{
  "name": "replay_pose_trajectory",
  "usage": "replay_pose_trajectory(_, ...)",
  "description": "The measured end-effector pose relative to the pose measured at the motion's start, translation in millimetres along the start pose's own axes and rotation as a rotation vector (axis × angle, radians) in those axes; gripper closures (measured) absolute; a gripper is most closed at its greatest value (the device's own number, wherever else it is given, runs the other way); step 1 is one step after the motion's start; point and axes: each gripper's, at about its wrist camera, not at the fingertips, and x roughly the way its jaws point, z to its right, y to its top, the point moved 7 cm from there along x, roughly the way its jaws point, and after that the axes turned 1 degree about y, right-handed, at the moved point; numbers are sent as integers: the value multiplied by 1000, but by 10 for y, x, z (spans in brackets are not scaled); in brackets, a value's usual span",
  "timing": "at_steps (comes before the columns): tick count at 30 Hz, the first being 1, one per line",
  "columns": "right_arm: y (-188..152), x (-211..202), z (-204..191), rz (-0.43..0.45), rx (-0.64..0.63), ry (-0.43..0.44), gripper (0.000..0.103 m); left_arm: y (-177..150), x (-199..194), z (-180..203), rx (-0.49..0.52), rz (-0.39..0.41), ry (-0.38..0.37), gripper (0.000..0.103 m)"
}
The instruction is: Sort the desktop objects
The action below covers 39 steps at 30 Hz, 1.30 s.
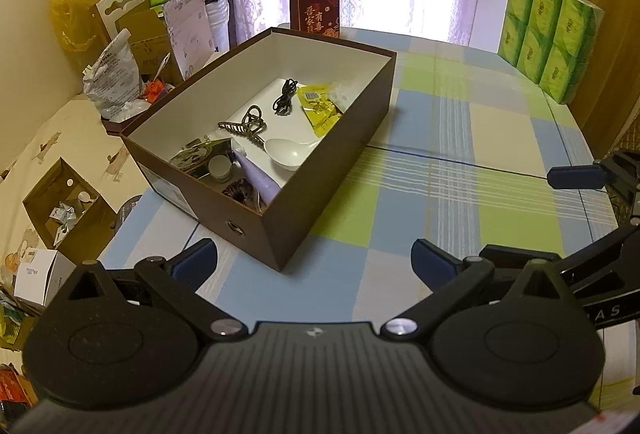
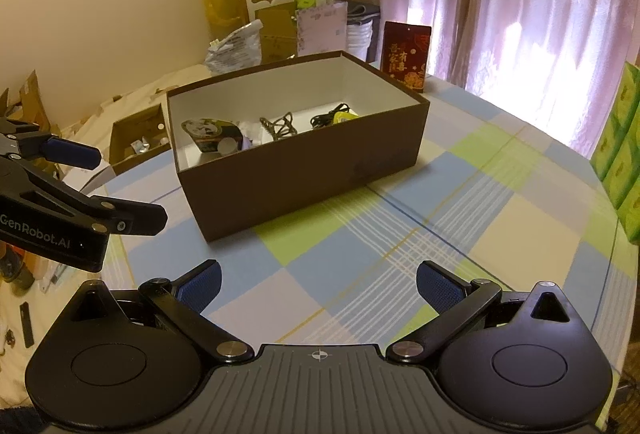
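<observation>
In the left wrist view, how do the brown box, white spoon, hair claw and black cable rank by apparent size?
1. brown box, clearly largest.
2. white spoon and hair claw: they look alike, so no ranking.
3. black cable, smallest, though farthest from the camera.

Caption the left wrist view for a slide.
Open left gripper facing a brown cardboard box of sorted items on a checked tablecloth.

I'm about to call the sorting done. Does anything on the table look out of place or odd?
Nothing stands out. The small items, like the white spoon and hair claw, lie inside the brown box; the checked tablecloth around it looks bare.
</observation>
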Motion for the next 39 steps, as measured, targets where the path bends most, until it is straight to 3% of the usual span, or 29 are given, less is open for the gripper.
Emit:
replay_pose_trajectory(17,-120,-82,8,-2,-4,13,2,-142,-110,66,-6,-2,23,1)
replay_pose_trajectory(39,-238,16,143,-47,18,19,2,-205,32,105,2,-44,57,1)
